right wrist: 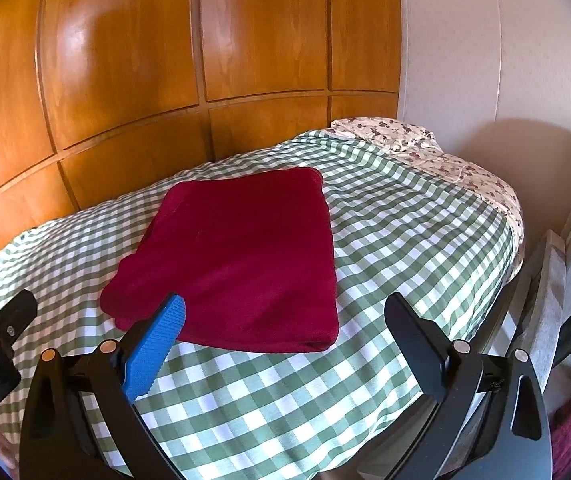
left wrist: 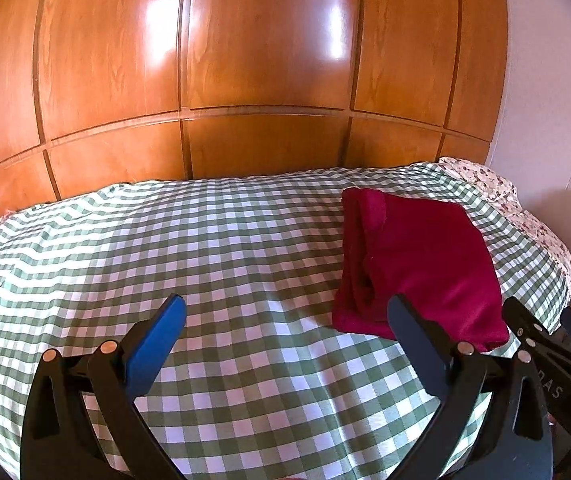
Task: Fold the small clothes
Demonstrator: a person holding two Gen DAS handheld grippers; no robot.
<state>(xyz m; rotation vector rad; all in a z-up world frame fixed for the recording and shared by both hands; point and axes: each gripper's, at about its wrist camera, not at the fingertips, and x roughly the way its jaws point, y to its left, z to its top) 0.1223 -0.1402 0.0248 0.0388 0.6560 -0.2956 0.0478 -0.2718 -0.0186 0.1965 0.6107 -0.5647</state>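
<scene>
Though folded, garment (right wrist: pixel 237 256) beyond hand-held gripper (right wrist: pixel 285 312).

A folded garment (right wrist: pixel 237 256) lies flat on the bed (left wrist: pixel 221 248). It sits ahead of the left tongs (left wrist: pixel 285 320) and off to their right, its near corner just behind their right finger. From the right tongs (right wrist: pixel 283 318) it lies ahead and to the left, its near edge passing behind their left finger. The two tongs hang side by side above the bed's near part, each with its fingers spread wide apart. Behind the bed stands a panelled wardrobe (left wrist: pixel 245 60). A pillow (right wrist: pixel 389 132) rests at the bed's far right end, against the wall (right wrist: pixel 485 60).
</scene>
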